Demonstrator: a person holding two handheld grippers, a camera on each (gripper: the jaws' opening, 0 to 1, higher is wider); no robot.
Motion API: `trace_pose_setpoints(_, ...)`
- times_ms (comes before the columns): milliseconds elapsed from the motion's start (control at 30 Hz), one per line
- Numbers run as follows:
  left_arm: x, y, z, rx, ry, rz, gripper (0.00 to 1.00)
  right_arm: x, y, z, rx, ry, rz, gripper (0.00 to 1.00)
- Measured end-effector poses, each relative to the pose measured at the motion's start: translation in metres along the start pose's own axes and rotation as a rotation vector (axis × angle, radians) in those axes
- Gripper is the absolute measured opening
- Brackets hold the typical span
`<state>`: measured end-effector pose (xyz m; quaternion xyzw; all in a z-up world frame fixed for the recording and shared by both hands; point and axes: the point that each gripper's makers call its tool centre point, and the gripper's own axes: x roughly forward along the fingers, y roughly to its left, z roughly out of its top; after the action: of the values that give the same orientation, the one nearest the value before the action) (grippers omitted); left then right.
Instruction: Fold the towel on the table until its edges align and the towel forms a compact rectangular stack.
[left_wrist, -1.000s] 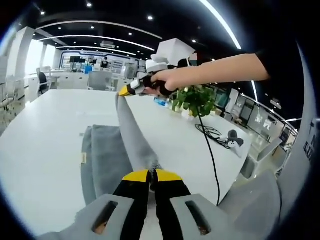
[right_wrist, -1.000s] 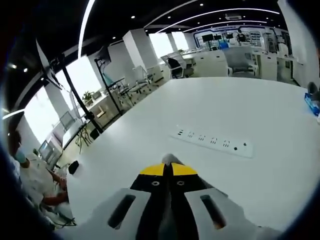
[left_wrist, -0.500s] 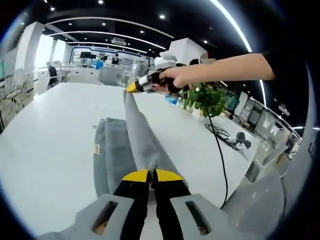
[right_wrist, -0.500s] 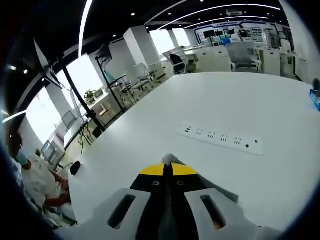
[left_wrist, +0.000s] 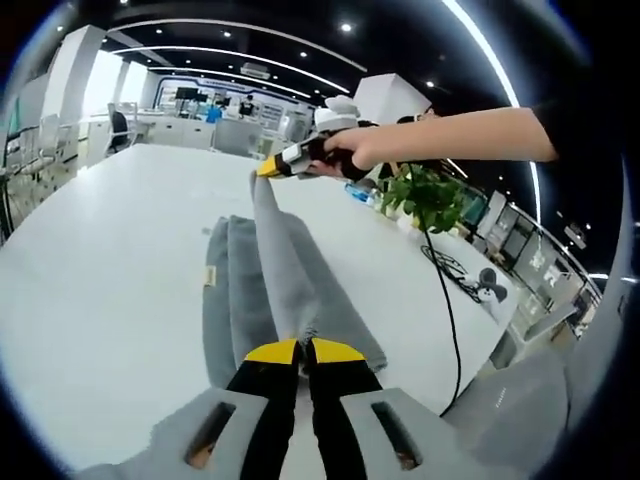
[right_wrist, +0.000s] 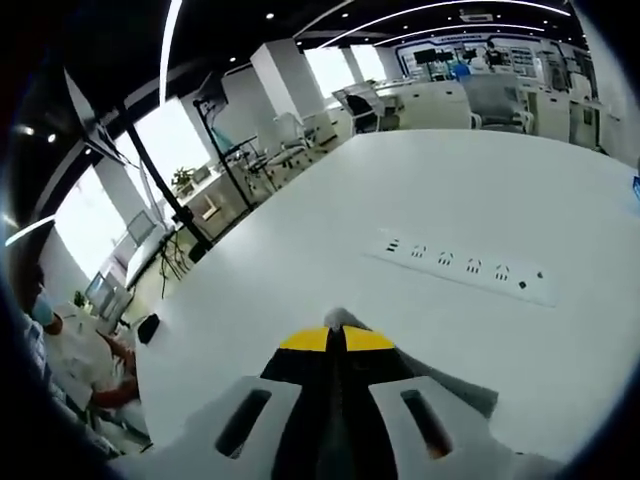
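A grey towel lies lengthwise on the white table, partly folded, with a small tag on its left edge. Its top layer is lifted and stretched taut between both grippers. My left gripper is shut on the near corner of that layer. The right gripper, held by a person's hand, is shut on the far corner above the table. In the right gripper view my right gripper is shut, a small bit of grey towel poking out past its yellow tips, more towel below on the right.
A potted green plant and a black cable with a small device sit on the table's right side. A white power strip lies on the table ahead of the right gripper. Office desks and chairs stand beyond the table.
Both grippers carry the taut towel layer onward over the lying towel; more of the towel beneath shows on the right of the lifted layer. Both grips are unchanged.
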<state>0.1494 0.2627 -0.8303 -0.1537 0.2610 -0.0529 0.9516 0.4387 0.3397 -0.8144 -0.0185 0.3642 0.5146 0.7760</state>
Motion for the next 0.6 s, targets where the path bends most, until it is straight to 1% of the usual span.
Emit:
trace_pose_setpoints(67, 0.0, 0.005, -0.004, -0.006, 0.009, 0.01, 0.04, 0.004, -0.001, -0.003, 0.003, 0.009, -0.004, 0.0)
trace_pose_setpoints(200, -0.001, 0.014, -0.007, -0.02, 0.009, 0.023, 0.04, 0.012, -0.002, -0.008, 0.018, 0.015, -0.007, 0.0)
trace_pose_setpoints(300, 0.0, 0.017, -0.01, -0.033, 0.016, 0.025, 0.04, 0.019, 0.001, -0.01, 0.063, 0.011, 0.003, 0.0)
trace_pose_setpoints(367, 0.001, 0.019, -0.013, -0.047, 0.021, 0.023, 0.04, 0.023, 0.001, -0.011, 0.063, 0.015, 0.0, 0.0)
trace_pose_setpoints(500, 0.002, 0.025, -0.019, -0.058, 0.036, 0.037, 0.04, 0.03, -0.001, -0.017, 0.064, 0.028, -0.009, 0.0)
trace_pose_setpoints(533, 0.002, 0.029, -0.022, -0.074, 0.039, 0.05, 0.04, 0.033, -0.002, -0.02, 0.071, 0.031, -0.013, 0.0)
trace_pose_setpoints(600, 0.003, 0.036, -0.026, -0.085, 0.039, 0.055, 0.04, 0.037, -0.003, -0.023, 0.079, 0.032, -0.018, 0.0)
